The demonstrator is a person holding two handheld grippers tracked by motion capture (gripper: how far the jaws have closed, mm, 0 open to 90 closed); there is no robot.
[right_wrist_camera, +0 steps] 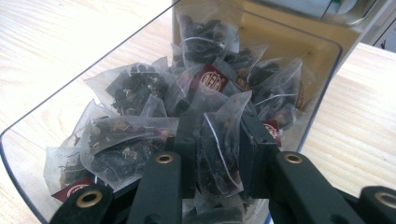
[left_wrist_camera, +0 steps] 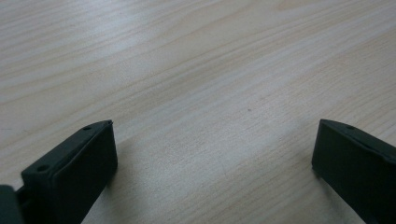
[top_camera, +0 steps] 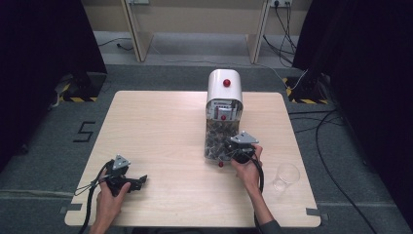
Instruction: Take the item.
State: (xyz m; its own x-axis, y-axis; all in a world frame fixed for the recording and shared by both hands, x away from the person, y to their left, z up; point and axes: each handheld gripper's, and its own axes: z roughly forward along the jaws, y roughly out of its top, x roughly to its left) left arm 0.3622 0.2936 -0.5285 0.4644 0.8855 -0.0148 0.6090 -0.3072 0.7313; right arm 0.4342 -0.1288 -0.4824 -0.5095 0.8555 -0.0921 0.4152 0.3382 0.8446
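A white dispenser (top_camera: pixel 224 87) with a red knob stands at the back middle of the table. Its clear drawer (top_camera: pixel 215 139) is pulled out toward me and holds several pyramid tea bags (right_wrist_camera: pixel 135 91) of dark leaves. My right gripper (top_camera: pixel 237 152) reaches into the drawer from its right side. In the right gripper view it (right_wrist_camera: pixel 218 125) is shut on one tea bag (right_wrist_camera: pixel 219 154), which is pinched upright between the two black fingers (right_wrist_camera: pixel 185 140). My left gripper (top_camera: pixel 138 183) rests low at the front left; its own view shows it (left_wrist_camera: pixel 212 140) open with bare wood between the jaws.
A clear plastic cup (top_camera: pixel 286 176) stands upright near the table's front right, just right of my right forearm. The drawer's transparent wall (right_wrist_camera: pixel 70 88) curves around the bags. A small red knob (top_camera: pixel 220 164) marks the drawer's front end. Cables lie on the floor at the right.
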